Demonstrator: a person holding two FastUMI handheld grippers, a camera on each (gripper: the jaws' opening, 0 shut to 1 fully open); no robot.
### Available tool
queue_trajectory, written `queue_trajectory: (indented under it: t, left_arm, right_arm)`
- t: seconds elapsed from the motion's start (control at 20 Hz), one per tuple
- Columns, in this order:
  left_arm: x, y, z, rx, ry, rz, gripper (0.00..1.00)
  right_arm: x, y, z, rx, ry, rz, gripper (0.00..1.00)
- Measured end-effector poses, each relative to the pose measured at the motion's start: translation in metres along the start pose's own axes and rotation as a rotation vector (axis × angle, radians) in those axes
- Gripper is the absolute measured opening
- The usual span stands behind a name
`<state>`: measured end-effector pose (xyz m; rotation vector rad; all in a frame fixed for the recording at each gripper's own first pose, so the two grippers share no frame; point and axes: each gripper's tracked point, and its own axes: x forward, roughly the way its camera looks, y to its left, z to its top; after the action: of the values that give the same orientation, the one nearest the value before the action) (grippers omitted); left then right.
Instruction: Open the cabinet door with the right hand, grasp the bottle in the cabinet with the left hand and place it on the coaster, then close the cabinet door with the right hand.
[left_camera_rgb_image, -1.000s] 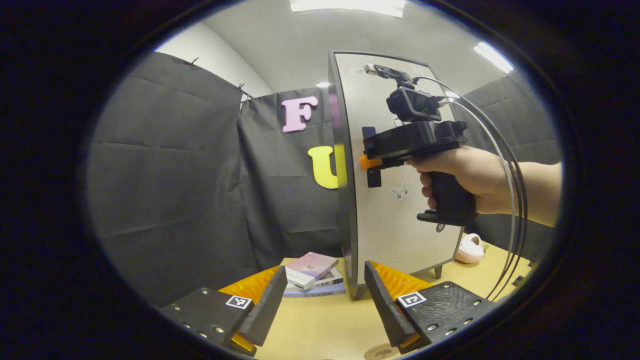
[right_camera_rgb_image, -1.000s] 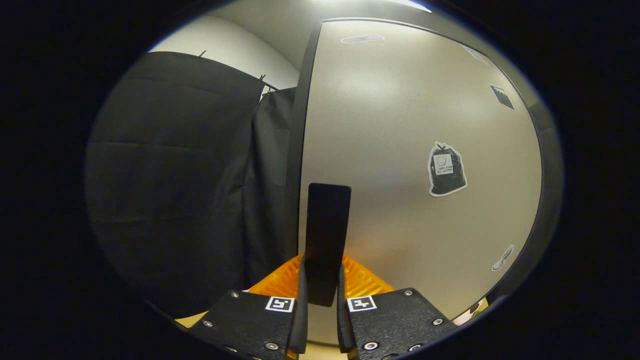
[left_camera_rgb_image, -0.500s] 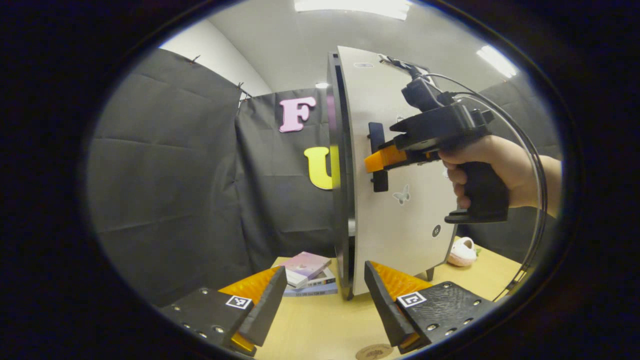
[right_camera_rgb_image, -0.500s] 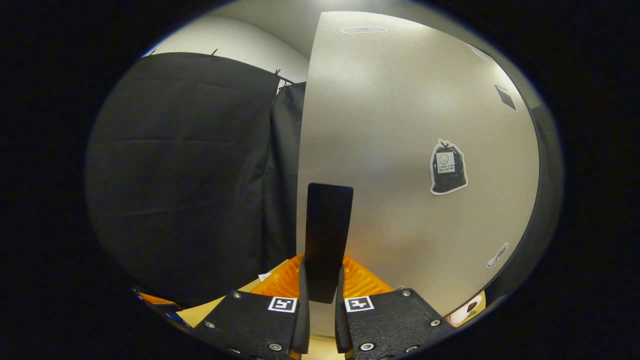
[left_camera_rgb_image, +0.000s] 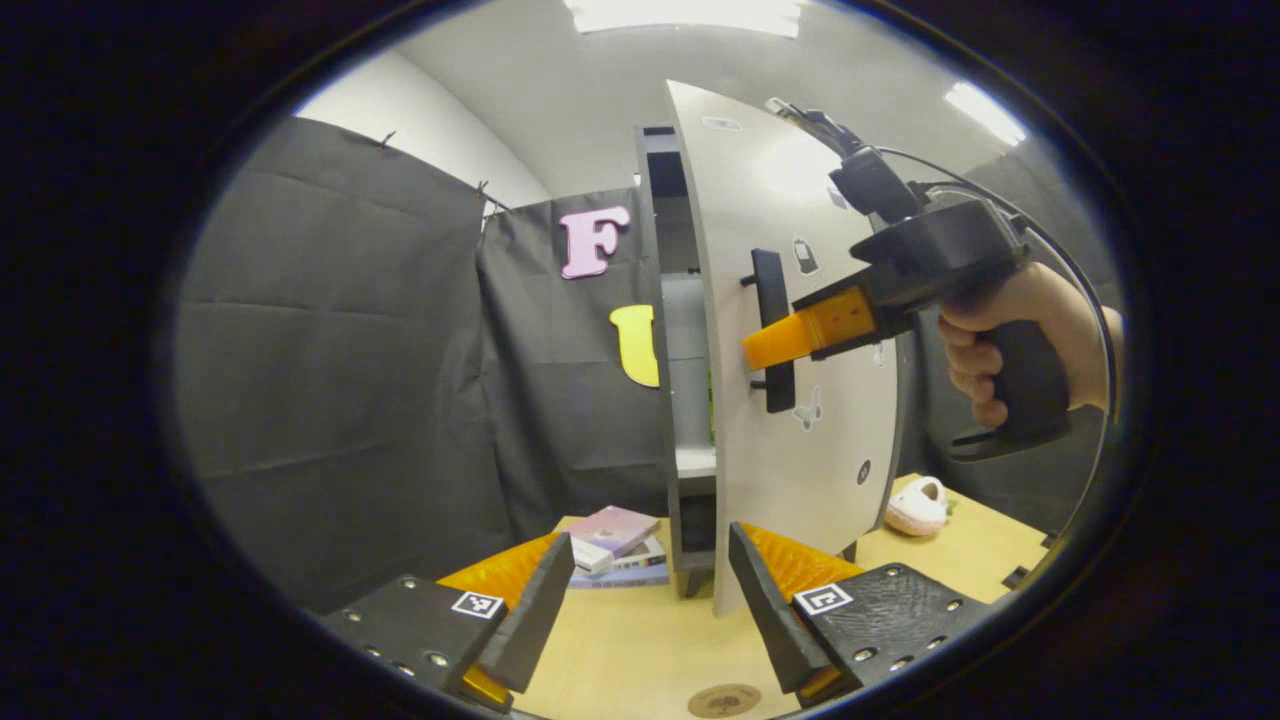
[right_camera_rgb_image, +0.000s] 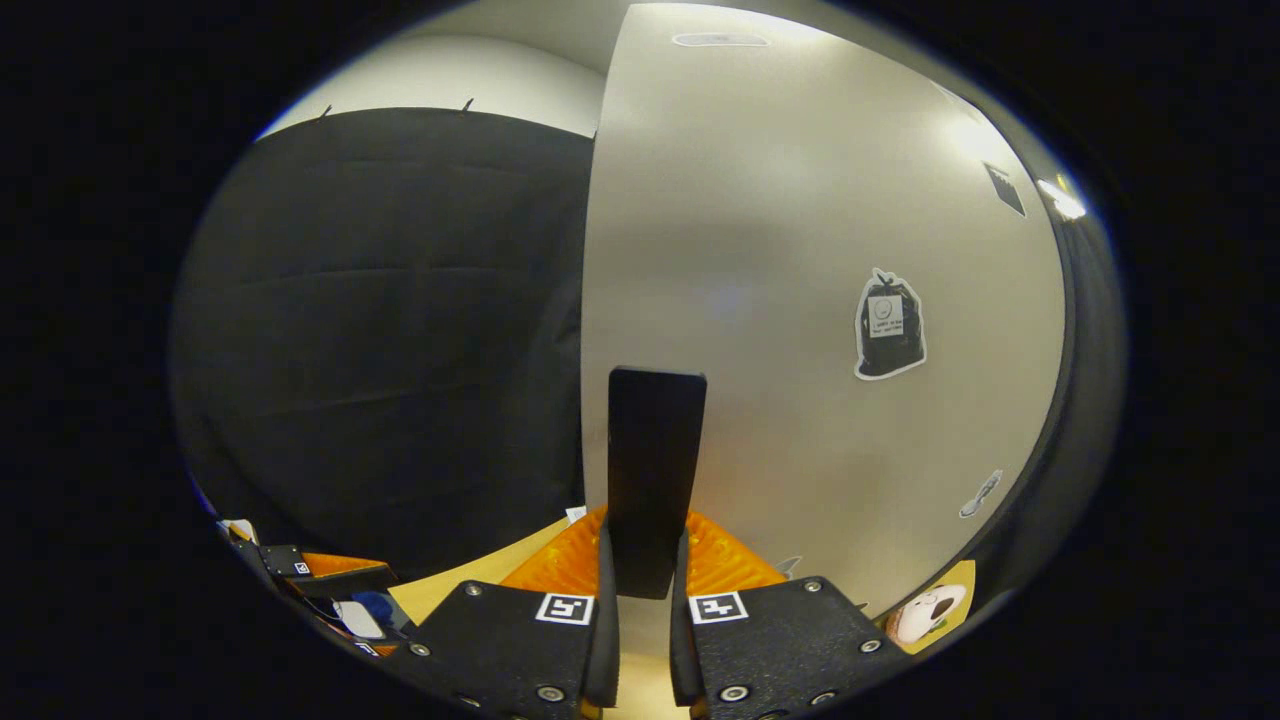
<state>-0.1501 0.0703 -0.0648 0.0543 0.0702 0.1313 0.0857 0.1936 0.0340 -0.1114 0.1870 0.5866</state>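
The grey cabinet stands on the wooden table with its pale door swung partly open. My right gripper is shut on the door's black vertical handle. In the left gripper view a hand holds that right gripper on the handle. My left gripper hangs open low over the table in front of the cabinet, holding nothing. A round brown coaster lies just below it. A thin green strip shows inside past the door edge; the bottle itself is hidden.
A stack of books lies left of the cabinet's foot. A pink plush slipper sits on the table to the right, behind the door. The table's bare wood runs between my left fingers.
The door went from closed to partly open, pulled by the right gripper on its handle. The cabinet's inside and shelf have come into sight. My left gripper has barely moved.
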Motion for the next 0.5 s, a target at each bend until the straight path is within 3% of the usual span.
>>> queue_trajectory:
  t: [0.05, 0.5]
  left_arm:
    - [-0.006, -0.005, -0.001, -0.003, 0.006, -0.001, 0.96]
    - [-0.049, -0.051, 0.008, 0.012, 0.02, -0.022, 0.92]
  right_arm:
    - [-0.006, 0.002, 0.001, 0.0, 0.001, 0.01, 0.2]
    - [-0.062, -0.005, -0.005, 0.001, 0.011, 0.086, 0.2]
